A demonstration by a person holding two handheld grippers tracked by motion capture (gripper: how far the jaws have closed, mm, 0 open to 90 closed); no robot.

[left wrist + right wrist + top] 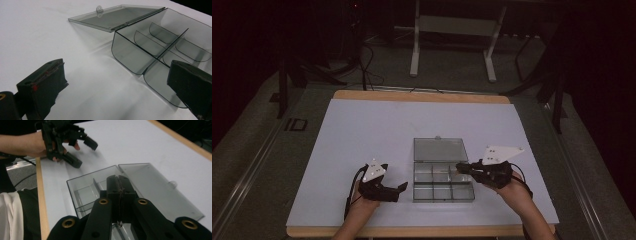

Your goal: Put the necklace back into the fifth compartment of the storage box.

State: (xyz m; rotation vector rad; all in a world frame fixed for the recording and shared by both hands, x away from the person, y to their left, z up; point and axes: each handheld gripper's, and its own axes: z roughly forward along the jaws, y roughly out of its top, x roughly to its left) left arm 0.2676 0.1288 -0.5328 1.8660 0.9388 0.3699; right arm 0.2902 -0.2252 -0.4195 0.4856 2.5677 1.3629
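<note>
A clear smoky plastic compartment box [443, 184] lies on the white mat, its lid [439, 149] folded flat open toward the far side. The compartments look empty. My left gripper [402, 187] rests on the mat just left of the box, jaws wide apart with nothing between them. In the left gripper view the left gripper [117, 82] faces the box [160, 50] and its lid [117, 17]. My right gripper [460, 167] hovers over the box's right rear compartment. In the right gripper view the right gripper [117, 178] has its jaws pressed together above the box [85, 192], beside the lid [155, 187].
The white mat [362, 135] covers a wooden table whose front edge [412, 231] runs near the person's forearms. White frame legs [414, 55] stand on the dark floor behind the table. The left hand and left gripper [83, 153] appear far off in the right gripper view.
</note>
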